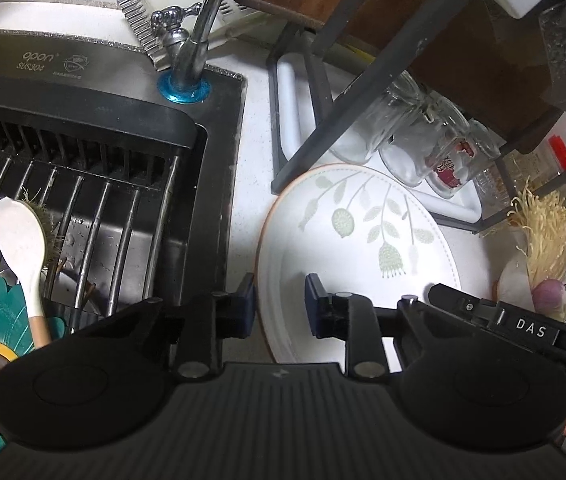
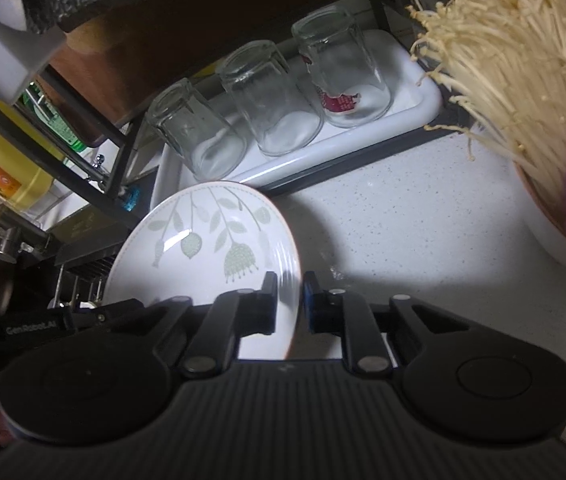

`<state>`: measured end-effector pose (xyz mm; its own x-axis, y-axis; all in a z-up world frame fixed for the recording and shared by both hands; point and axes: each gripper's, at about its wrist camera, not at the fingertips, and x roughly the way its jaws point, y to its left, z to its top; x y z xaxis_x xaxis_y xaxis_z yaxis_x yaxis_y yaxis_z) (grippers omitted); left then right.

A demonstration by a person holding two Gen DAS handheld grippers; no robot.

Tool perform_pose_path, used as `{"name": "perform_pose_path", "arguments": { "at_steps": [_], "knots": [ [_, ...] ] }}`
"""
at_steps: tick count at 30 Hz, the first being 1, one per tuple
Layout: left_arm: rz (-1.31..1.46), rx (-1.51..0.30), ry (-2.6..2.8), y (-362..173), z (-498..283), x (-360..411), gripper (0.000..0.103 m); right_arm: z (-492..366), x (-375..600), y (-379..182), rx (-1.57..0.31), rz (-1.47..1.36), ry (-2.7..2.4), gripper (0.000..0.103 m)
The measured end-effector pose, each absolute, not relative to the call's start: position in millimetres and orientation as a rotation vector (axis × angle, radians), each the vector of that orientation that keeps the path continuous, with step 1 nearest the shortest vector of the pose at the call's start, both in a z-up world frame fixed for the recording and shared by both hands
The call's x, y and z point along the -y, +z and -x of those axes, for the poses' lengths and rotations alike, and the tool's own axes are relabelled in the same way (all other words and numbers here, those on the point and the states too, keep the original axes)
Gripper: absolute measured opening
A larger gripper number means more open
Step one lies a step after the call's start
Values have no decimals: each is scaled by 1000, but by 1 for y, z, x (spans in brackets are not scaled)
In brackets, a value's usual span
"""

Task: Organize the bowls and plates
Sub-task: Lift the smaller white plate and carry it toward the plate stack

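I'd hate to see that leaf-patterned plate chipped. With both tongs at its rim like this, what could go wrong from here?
1. The right tongs pinch only the thin rim of the plate; it could slip or twist out.
2. The left tongs straddle the opposite rim; uneven lifting could tip the plate toward the sink.
3. The upturned glasses stand just behind the plate; swinging it back could knock them.

We see a glossy, glazed ceramic plate [image 2: 211,240] with a matt leaf print at the speckled, stone-like counter's [image 2: 403,220] left edge, beside the brushed dark steel sink [image 1: 219,152] and its shiny chrome tap [image 1: 199,32]. Clear glass tumblers [image 2: 267,108] stand in a smooth white plastic tray [image 2: 423,104] at the counter's back edge. Both grippers [image 1: 279,304] look like matt black ribbed plastic.
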<state>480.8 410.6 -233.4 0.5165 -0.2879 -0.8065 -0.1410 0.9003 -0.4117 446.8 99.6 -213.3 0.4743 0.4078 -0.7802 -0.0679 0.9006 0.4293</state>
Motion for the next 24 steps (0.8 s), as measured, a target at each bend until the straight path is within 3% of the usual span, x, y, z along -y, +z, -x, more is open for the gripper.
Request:
{"name": "perform_pose_path", "arguments": {
  "at_steps": [24],
  "knots": [
    [448,-1021,-127,-188,-439,-377,29,-401,-64,-172,-1009,-352,359,16]
  ]
}}
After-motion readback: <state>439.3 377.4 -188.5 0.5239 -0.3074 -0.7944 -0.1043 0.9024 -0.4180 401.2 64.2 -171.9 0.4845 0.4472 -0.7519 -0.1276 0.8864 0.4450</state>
